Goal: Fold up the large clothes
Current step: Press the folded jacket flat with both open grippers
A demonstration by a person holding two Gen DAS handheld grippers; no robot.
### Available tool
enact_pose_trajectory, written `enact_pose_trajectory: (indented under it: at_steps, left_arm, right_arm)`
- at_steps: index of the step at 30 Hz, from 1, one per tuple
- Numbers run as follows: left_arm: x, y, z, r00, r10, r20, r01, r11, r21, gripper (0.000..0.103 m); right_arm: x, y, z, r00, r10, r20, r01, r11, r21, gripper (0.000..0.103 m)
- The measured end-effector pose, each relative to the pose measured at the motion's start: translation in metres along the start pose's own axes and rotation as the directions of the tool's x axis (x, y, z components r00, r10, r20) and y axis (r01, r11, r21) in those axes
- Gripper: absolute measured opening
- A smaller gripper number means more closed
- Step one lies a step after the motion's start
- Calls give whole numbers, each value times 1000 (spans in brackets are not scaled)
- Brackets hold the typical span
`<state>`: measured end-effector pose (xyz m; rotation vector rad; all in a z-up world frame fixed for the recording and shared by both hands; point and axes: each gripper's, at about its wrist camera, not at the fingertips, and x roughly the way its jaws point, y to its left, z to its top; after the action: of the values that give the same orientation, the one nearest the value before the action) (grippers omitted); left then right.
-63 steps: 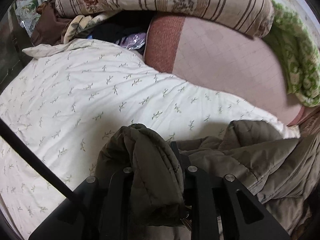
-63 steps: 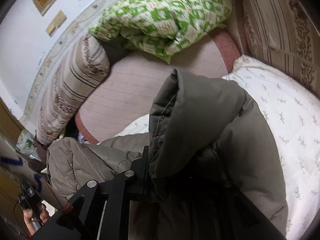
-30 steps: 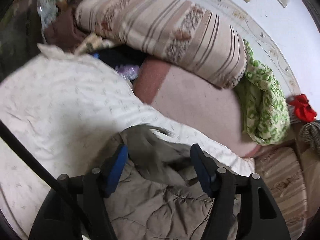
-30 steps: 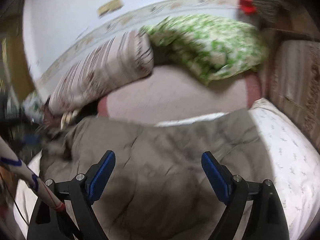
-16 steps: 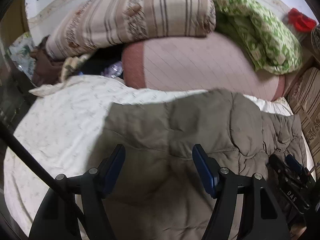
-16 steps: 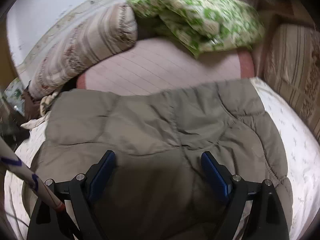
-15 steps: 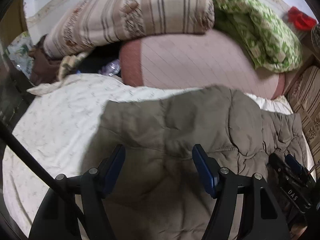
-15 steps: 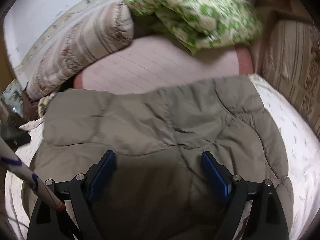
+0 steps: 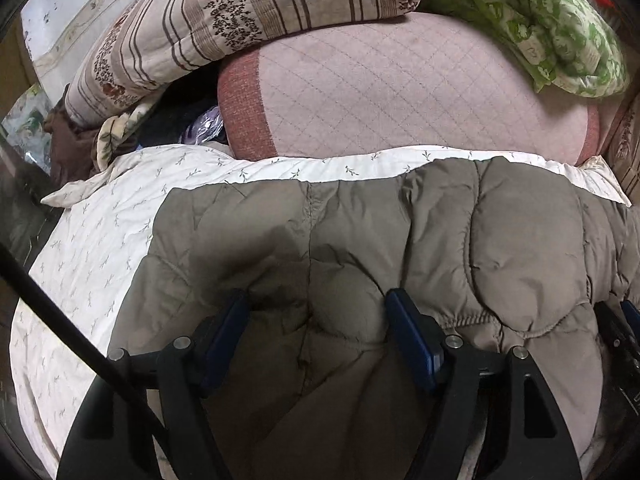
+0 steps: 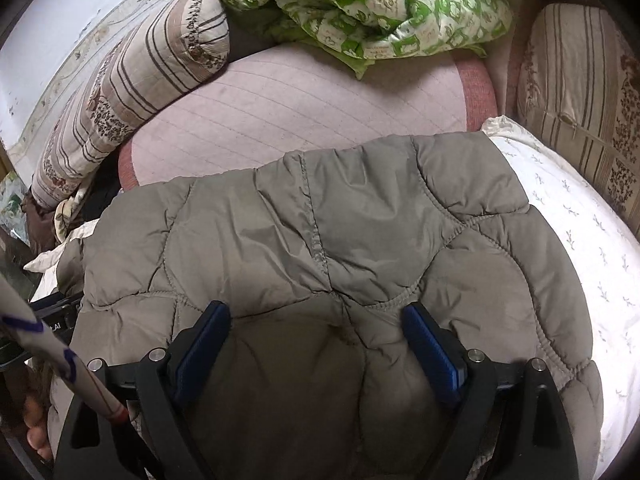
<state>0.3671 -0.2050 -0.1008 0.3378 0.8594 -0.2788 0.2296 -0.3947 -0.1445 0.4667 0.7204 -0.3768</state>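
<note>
An olive-grey quilted puffer jacket (image 9: 400, 240) lies spread flat on a white leaf-print sheet (image 9: 100, 224); it also fills the right wrist view (image 10: 320, 240). My left gripper (image 9: 316, 312) is open, its blue-padded jaws wide apart just above the jacket's near part. My right gripper (image 10: 316, 328) is open too, jaws wide over the jacket's near edge. Neither holds fabric. The right gripper's tip shows at the right edge of the left wrist view (image 9: 624, 328).
Behind the jacket lies a pink quilted mat (image 9: 400, 88). A striped rolled quilt (image 9: 240, 20) and a green patterned quilt (image 9: 560, 28) are piled at the back. A striped cushion (image 10: 588, 80) stands at the right. Dark clutter (image 9: 80, 140) sits at the left.
Two seconds ago both grippers were shut on bunched jacket fabric. They opened and let go; the jacket now lies spread flat, and both grippers have come closer to it.
</note>
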Motion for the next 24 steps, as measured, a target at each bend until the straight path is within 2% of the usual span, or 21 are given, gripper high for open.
enact_pose_trajectory:
  at_steps: [7,14,20,24]
  left_arm:
    - [18,1,3,1000,-20,5,20,1000,-8,75]
    - [15,2,1,1000,-11,7,11,1000,-14,75]
    - [-18,15,-3,1000,6,30,-6,1000,-19,75]
    - [-46,45,-6,997,18,69,-14,998,-60,75]
  right_arm:
    - [8,-2,0,1000,-2,1,2,1000,9,94]
    - [11,-2,-1,1000,-8,-2,8,1000,4,94]
    - [-2,2,0,999,-27,20,28,1000,-7,95]
    - [-25,3,5,995,-58,77,61,998,-34,95]
